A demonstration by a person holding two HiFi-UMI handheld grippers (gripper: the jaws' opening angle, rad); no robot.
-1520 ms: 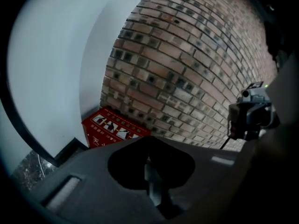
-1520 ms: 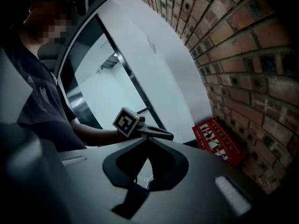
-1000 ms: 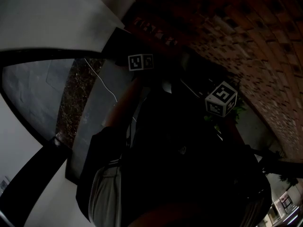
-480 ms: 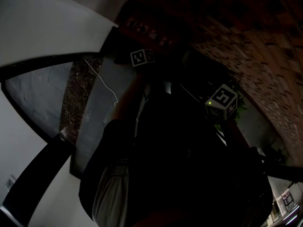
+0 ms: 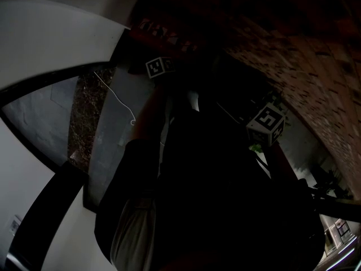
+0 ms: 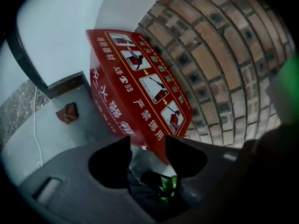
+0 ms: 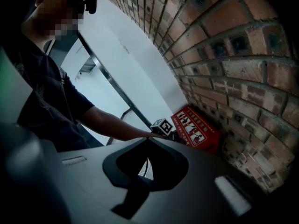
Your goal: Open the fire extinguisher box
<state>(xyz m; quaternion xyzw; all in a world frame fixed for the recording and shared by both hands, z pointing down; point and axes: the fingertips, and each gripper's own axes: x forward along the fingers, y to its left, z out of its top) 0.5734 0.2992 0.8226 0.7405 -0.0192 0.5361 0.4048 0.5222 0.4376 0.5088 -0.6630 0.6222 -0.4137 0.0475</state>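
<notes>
Right gripper (image 7: 147, 139): jaws closed tip to tip with nothing between them, held back from the work and well apart from the box, aimed along the brick wall (image 7: 243, 64). Its view takes in the person's bare arm (image 7: 112, 125) reaching to the marker cube (image 7: 163, 125) of the other tool. Left gripper (image 6: 147, 143): jaws spread, nothing clamped, held close in front of the box (image 6: 135, 92). The box's near lower corner shows in the gap between the tips; whether anything touches cannot be told. Green leaves (image 6: 166, 185): low between the jaw bases, nearer than the box. Box: red, white lettering on the front face, a strip of four white picture panels on the top face, lid down. It stands on the grey floor (image 6: 60, 139) at the foot of the brick wall, in the corner where the brick meets a white wall (image 6: 70, 27). Small reddish-brown lump (image 6: 67, 112): on the floor beside the box, apart from it. Thin white cable (image 6: 35, 125): on the floor further out. The head view is very dark and shows little beyond the two cubes and the cable.
</notes>
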